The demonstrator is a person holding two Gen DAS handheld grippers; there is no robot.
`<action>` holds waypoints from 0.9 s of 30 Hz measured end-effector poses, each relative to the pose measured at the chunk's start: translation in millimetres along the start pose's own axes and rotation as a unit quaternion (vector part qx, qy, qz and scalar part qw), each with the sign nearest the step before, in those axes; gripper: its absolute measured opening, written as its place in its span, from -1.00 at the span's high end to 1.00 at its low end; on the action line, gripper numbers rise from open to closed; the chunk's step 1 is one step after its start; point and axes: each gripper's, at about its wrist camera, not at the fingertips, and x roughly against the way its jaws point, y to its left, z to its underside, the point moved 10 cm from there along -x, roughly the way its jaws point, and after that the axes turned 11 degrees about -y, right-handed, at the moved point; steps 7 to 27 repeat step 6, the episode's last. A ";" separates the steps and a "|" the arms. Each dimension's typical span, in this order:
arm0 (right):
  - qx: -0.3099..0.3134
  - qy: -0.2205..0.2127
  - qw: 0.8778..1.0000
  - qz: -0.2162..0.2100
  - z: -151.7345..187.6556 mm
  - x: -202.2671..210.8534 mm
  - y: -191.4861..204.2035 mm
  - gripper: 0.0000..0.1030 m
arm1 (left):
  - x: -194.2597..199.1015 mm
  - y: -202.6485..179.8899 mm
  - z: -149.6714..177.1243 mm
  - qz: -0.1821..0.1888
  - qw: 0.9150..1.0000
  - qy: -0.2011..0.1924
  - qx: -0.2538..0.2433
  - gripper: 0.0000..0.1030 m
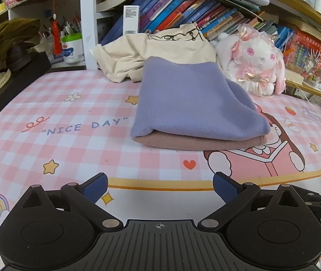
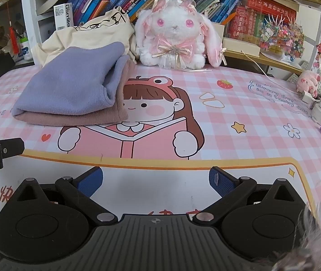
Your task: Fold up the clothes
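Two grippers: left gripper (image 1: 160, 186) and right gripper (image 2: 156, 180) both had jaws spread apart, holding nothing, low in frame over the tabletop (image 1: 70, 149).
Folded clothes: purple garment (image 1: 192, 103) lay stacked on pink garment (image 1: 201, 143), frame centre.
Unfolded: cream garment (image 1: 151, 52) crumpled behind the stack.
Neighbour: plush rabbit (image 2: 174, 36) upper centre.

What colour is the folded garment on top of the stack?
Lavender-purple garment, clearest in the left wrist view.
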 end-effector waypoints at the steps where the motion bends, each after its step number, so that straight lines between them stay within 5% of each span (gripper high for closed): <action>1: 0.000 0.000 1.000 0.001 0.3 0.0 -0.1 -0.97 | 0.3 -0.8 0.2 0.003 1.000 -0.001 -0.001 -0.95; 27: -0.002 0.004 1.000 0.002 2.5 -0.5 0.3 -0.97 | 0.8 -4.7 0.5 0.020 1.000 -0.003 0.000 -0.95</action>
